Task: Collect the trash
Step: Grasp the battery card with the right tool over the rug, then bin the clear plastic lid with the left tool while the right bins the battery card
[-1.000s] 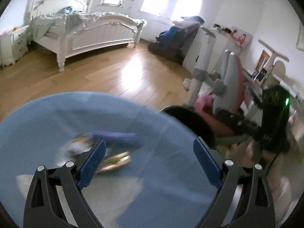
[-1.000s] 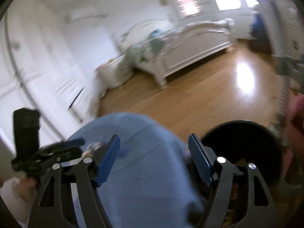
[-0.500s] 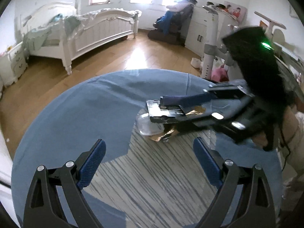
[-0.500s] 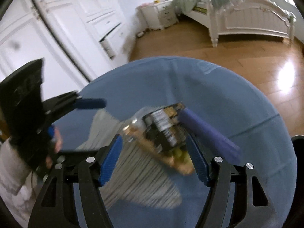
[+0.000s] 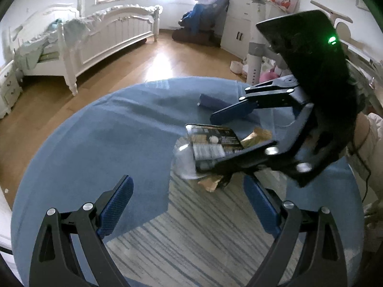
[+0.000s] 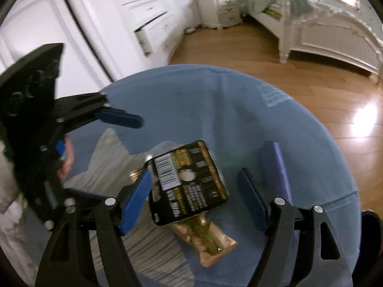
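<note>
A black battery blister pack [image 6: 189, 181] lies on the round blue-covered table [image 6: 215, 100], on top of a golden snack wrapper [image 6: 210, 241]. A purple box [image 6: 275, 167] lies just right of them. My right gripper [image 6: 194, 198] is open, its jaws either side of the pack, just above it. In the left wrist view the pack [image 5: 213, 143], wrapper [image 5: 210, 181] and purple box [image 5: 213, 101] show with the right gripper over them. My left gripper [image 5: 189, 208] is open and empty, short of the trash.
A striped cloth [image 5: 203, 239] lies on the table under the trash. A black bin rim [image 6: 371, 227] shows at the table's right edge. Around are a wooden floor [image 5: 107, 71], a white bed [image 5: 95, 38], white cupboards [image 6: 107, 24] and a desk with chair [image 5: 258, 47].
Both grippers swung over the table. The right gripper moved from beside the bin to the battery pack and now straddles it. The left gripper faces the trash from the other side.
</note>
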